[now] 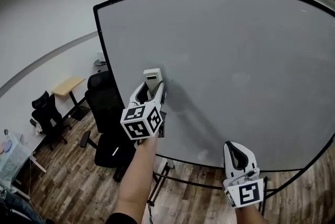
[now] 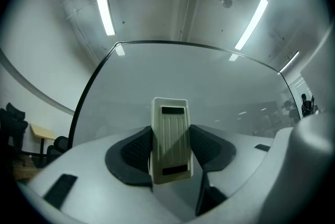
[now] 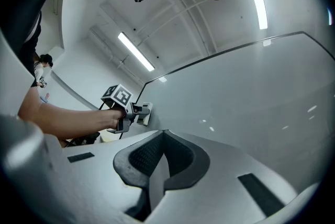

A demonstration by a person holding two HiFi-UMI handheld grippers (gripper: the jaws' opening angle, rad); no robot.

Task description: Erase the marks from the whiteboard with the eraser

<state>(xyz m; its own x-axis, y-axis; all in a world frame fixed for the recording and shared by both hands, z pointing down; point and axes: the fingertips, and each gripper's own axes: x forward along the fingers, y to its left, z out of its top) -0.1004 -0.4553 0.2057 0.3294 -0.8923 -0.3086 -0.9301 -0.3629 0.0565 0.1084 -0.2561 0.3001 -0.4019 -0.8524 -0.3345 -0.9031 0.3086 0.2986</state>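
A large whiteboard [image 1: 235, 60] in a black frame fills the head view; I see no clear marks on it. My left gripper [image 1: 153, 87] is shut on a cream-coloured eraser [image 1: 151, 79] and holds it against the board's left part. In the left gripper view the ribbed eraser [image 2: 169, 139] stands upright between the dark pads, with the whiteboard [image 2: 220, 87] right behind it. My right gripper [image 1: 236, 154] hangs low near the board's bottom edge, shut and holding nothing. The right gripper view shows its jaws [image 3: 163, 157] closed together, and the left gripper [image 3: 137, 111] with the eraser [image 3: 146, 112] on the whiteboard [image 3: 251, 92].
Black office chairs [image 1: 107, 113] stand left of the board on a wooden floor [image 1: 68, 176]. A small wooden table [image 1: 68, 86] and another chair [image 1: 46, 113] stand further left by the wall. The board's stand legs [image 1: 178, 178] run below its bottom edge.
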